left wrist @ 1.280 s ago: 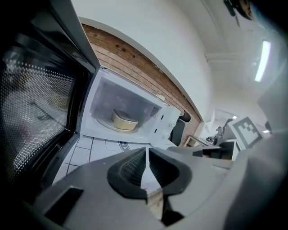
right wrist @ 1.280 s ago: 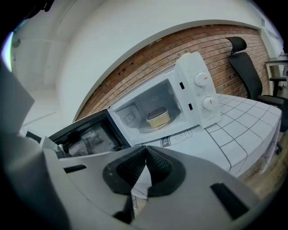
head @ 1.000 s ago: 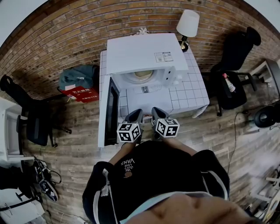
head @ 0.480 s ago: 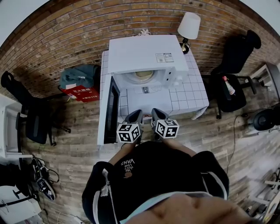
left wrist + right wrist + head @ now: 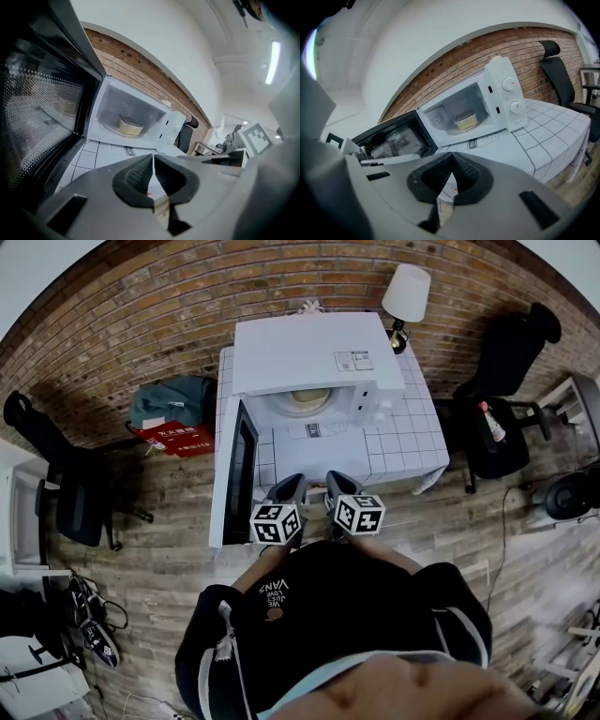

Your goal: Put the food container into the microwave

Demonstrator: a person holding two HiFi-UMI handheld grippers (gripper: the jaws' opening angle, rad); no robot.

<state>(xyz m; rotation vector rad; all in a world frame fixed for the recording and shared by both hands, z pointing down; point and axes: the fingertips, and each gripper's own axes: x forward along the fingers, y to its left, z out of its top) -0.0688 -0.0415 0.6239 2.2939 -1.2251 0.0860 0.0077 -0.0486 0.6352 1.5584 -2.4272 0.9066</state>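
Observation:
The cream food container [image 5: 306,399] sits on the turntable inside the white microwave [image 5: 309,352]; it also shows in the left gripper view [image 5: 130,125] and the right gripper view [image 5: 465,120]. The microwave door [image 5: 239,470] hangs wide open to the left. My left gripper [image 5: 289,487] and right gripper [image 5: 339,486] are side by side at the table's near edge, well short of the oven. Both are shut with nothing between their jaws, as seen in the left gripper view [image 5: 153,159] and the right gripper view [image 5: 452,161].
The microwave stands on a white tiled table [image 5: 403,442]. A lamp [image 5: 405,292] is at the table's back right corner. A black office chair [image 5: 497,352] stands to the right, another chair [image 5: 75,502] to the left, and a green bag [image 5: 169,404] on a red box beside the table.

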